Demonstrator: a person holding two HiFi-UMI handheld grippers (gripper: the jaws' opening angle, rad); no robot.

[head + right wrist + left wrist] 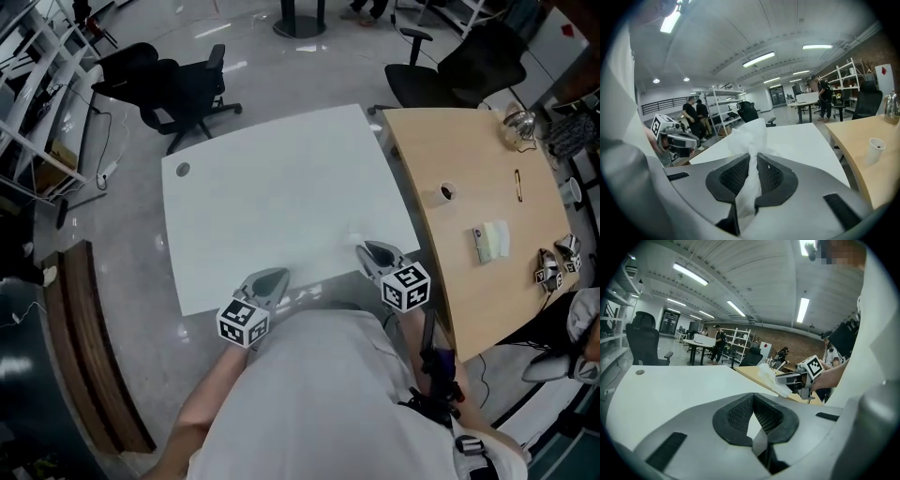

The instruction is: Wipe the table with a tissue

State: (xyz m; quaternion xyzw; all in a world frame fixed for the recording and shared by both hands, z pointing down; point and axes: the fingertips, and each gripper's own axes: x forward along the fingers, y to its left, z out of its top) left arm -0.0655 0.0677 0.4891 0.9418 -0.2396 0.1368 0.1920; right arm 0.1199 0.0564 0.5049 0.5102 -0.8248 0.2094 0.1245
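The white table point(281, 187) lies in front of me. My right gripper point(367, 249) hovers over its near right edge, shut on a crumpled white tissue point(749, 136) that sticks out past the pads. In the left gripper view the tissue point(771, 376) hangs from the right gripper point(787, 379), just above the table point(670, 394). My left gripper point(275, 275) is at the near edge to the left. Its pads meet at the tips with nothing between them point(752, 397). The left gripper point(677, 139) also shows in the right gripper view, beyond the table's point(797, 136) left corner.
A wooden table point(469, 150) adjoins on the right, with a paper cup point(448, 192), a pen point(517, 185) and a tissue pack point(491, 240). Black office chairs point(178, 89) point(469, 66) stand beyond the white table. A round grommet point(182, 170) marks its far left corner.
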